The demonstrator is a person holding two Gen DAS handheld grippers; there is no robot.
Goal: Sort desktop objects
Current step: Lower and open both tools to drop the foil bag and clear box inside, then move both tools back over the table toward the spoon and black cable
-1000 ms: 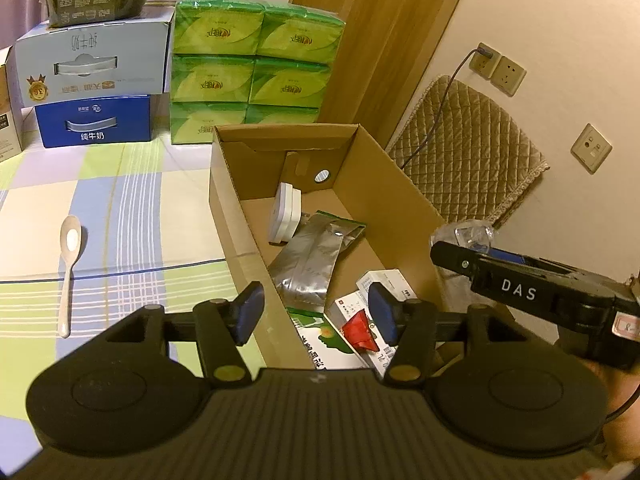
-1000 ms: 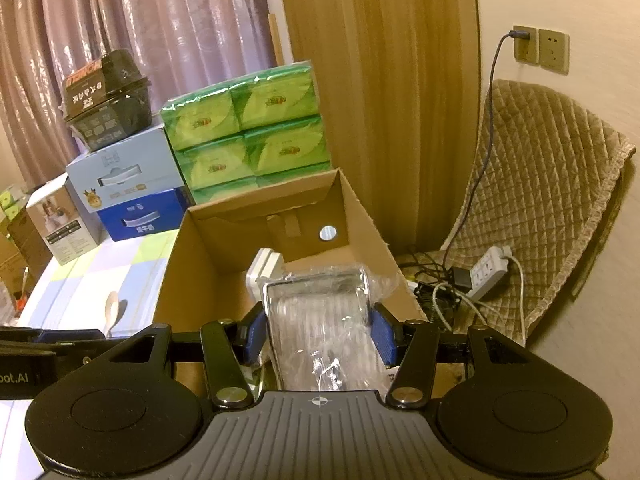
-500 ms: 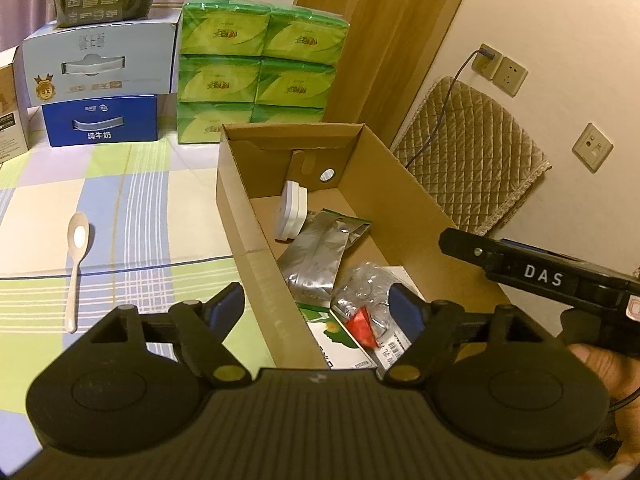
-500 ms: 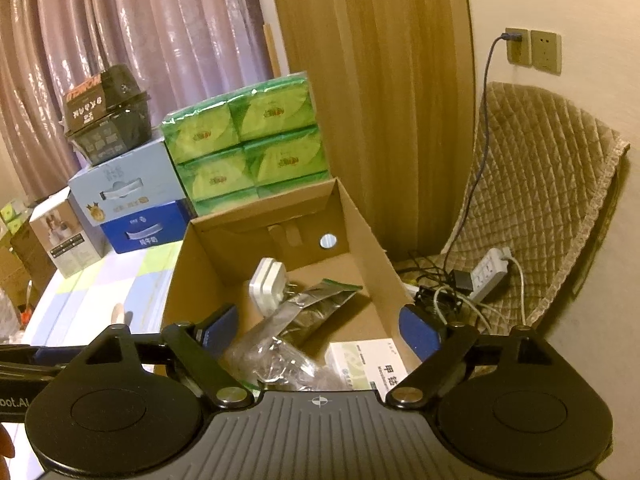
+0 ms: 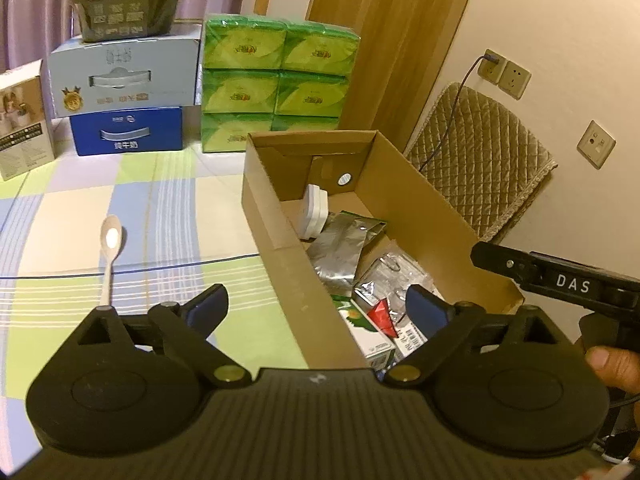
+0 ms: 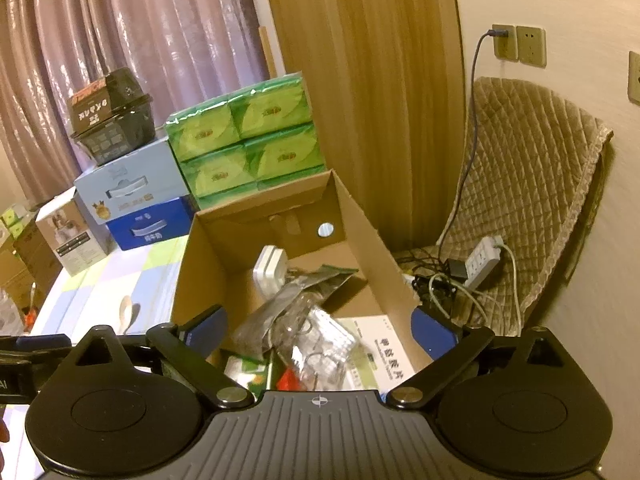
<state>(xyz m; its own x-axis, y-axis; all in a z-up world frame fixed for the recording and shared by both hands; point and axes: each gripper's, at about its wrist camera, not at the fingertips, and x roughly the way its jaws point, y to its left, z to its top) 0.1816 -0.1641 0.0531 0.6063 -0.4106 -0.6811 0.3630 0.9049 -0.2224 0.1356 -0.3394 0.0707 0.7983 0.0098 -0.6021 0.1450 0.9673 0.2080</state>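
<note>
Nearest the left wrist camera, the left gripper (image 5: 316, 310) has its blue-padded fingers spread wide and holds nothing; it hovers over the near corner of an open cardboard box (image 5: 280, 236). The right gripper (image 6: 318, 330) is likewise spread and empty, above the same box. Seen from the left wrist camera, the right gripper's black body shows at the right edge, with part of a hand (image 5: 614, 368) gripping it.

Inside the box lies a loose heap: a crinkled clear plastic packet (image 6: 320, 344) on top, beside a shiny silver foil pouch (image 5: 340, 252), a green-and-white carton (image 5: 360, 332), a white printed medicine box (image 6: 386, 354) and something small and red (image 5: 380, 314). A white plastic adapter (image 5: 314, 212) stands upright against the box's left wall, farther back.

Left of the box, well apart from it, a pale spoon (image 5: 110, 252) lies on the checked tablecloth (image 5: 168, 208).

Beyond, stacked green tissue packs (image 5: 276, 80) sit just behind the box, with blue and pale milk cartons (image 5: 124, 100) to their left. A quilted beige cover (image 6: 532, 200) hangs by the wall.
</note>
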